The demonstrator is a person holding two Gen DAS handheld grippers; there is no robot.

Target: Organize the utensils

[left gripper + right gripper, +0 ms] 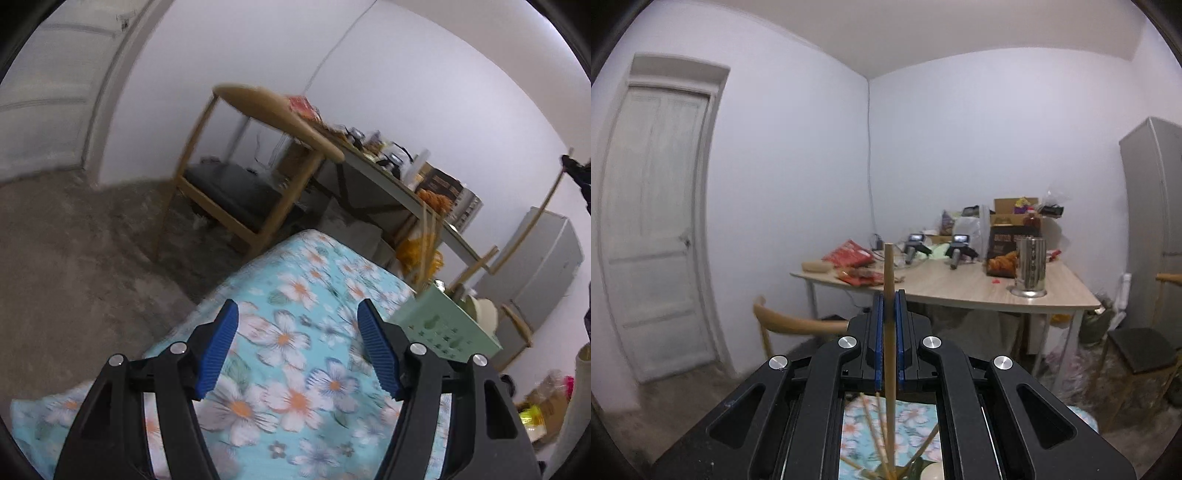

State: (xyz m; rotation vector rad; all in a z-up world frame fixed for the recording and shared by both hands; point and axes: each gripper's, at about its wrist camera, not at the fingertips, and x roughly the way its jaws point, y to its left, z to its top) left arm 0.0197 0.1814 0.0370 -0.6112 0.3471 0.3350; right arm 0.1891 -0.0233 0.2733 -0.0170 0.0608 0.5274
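Note:
My right gripper (pixel 889 295) is shut on a wooden chopstick (pixel 888 280) that stands upright between the blue pads; its lower end reaches down among other chopsticks (pixel 871 424) over the floral cloth. In the left wrist view a pale green perforated utensil holder (pixel 443 328) stands at the right on the floral tablecloth (pixel 288 332), with several chopsticks (pixel 428 240) and a white spoon-like piece (pixel 484 314) sticking out. One long chopstick (pixel 532 221) is held high by the right gripper (pixel 576 173). My left gripper (pixel 297 347) is open and empty above the cloth.
A wooden chair (pixel 240 177) stands beyond the cloth-covered table. A cluttered wooden table (pixel 960 291) holds snack bags, boxes and a metal cup (pixel 1030 269). A grey fridge (pixel 1156 229) is at the right, a white door (pixel 653 221) at the left.

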